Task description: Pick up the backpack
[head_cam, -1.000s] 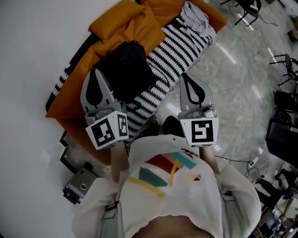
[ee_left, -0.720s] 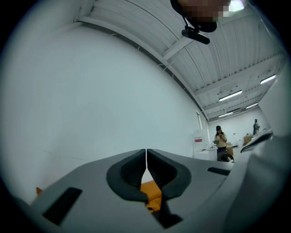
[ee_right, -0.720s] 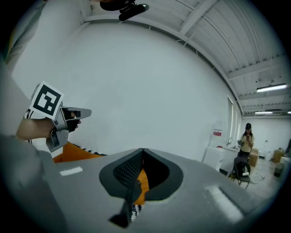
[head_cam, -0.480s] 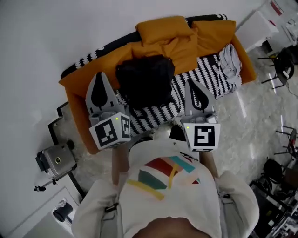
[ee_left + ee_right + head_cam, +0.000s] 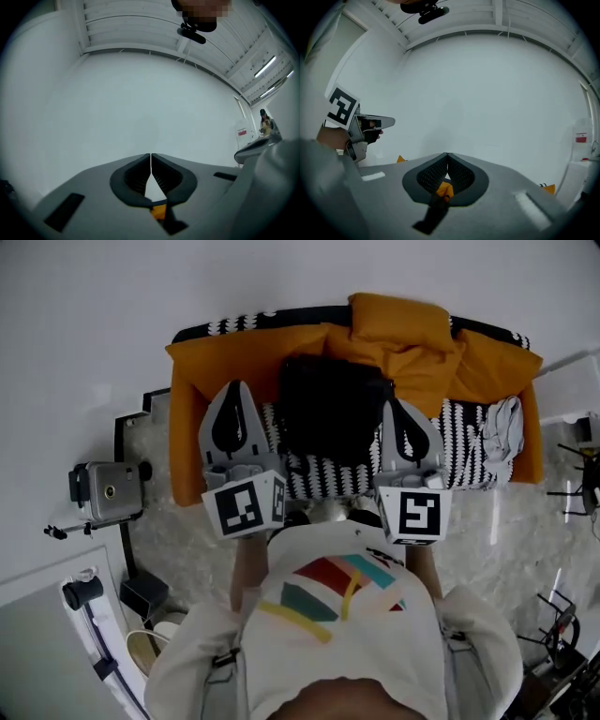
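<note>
Black backpack (image 5: 333, 409) lies on the orange sofa (image 5: 225, 362), now square ahead of me rather than slanted a second ago; my left claw (image 5: 236, 388) and right claw (image 5: 394, 407) flank it, both clenched empty.

No text, brand or number is legible. The left marker cube (image 5: 246, 509) and right marker cube (image 5: 412, 516) carry only black-and-white square patterns. The red-and-white wall label (image 5: 581, 137) is too small to read.
</note>
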### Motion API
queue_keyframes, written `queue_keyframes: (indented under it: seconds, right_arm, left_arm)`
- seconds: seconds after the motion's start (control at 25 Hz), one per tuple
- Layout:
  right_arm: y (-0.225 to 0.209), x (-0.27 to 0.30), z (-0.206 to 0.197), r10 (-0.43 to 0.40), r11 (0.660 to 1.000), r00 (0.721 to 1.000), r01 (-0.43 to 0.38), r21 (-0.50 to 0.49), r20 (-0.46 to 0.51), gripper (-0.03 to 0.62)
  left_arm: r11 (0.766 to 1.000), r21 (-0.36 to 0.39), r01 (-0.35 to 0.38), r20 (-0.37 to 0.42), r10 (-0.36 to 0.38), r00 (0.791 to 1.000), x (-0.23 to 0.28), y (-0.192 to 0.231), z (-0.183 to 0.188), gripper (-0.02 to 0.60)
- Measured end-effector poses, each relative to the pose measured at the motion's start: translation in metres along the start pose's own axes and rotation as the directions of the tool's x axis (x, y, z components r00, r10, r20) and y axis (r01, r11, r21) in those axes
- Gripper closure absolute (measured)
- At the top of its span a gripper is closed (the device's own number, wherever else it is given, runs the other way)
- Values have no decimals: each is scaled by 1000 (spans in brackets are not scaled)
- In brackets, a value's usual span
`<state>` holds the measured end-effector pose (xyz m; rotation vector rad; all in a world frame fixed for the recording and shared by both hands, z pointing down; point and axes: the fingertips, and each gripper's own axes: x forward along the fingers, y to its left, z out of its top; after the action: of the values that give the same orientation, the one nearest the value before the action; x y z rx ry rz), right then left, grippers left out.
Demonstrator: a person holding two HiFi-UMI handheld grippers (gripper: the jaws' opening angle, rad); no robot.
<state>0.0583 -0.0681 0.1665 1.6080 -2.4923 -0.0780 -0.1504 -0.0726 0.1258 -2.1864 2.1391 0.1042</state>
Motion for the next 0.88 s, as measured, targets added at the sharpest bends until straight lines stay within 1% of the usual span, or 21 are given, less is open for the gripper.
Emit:
queue_keyframes:
  seconds: [0.08, 0.24, 0.32, 0.4, 0.64, 0.88]
  right_arm:
    - [0, 2, -1, 23, 1000, 1000, -23, 0, 4, 589]
    - [-3, 3, 2, 47, 999, 999, -47, -5, 22, 589]
    - [-8, 4, 5, 48, 999, 998, -48, -7, 31, 589]
    - [-12, 4, 6, 40, 999, 999, -39, -13, 35, 589]
    - [-12, 8, 18, 33, 999, 996, -32, -17, 78, 589]
    - [-20, 4, 25, -12, 1000, 994, 11, 13, 110, 589]
  left_arm:
    - [1000, -1, -27, 7, 27, 1000, -2, 4, 3, 565]
    - [998, -35, -56, 43, 57, 997, -7, 10, 11, 565]
    - [998, -22, -66, 58, 67, 996, -9, 9, 16, 565]
    - [998, -4, -68, 70, 68, 995, -10, 8, 20, 565]
    - [998, 8, -59, 84, 58, 995, -6, 9, 25, 565]
    - [999, 19, -37, 106, 35, 994, 1, 8, 35, 565]
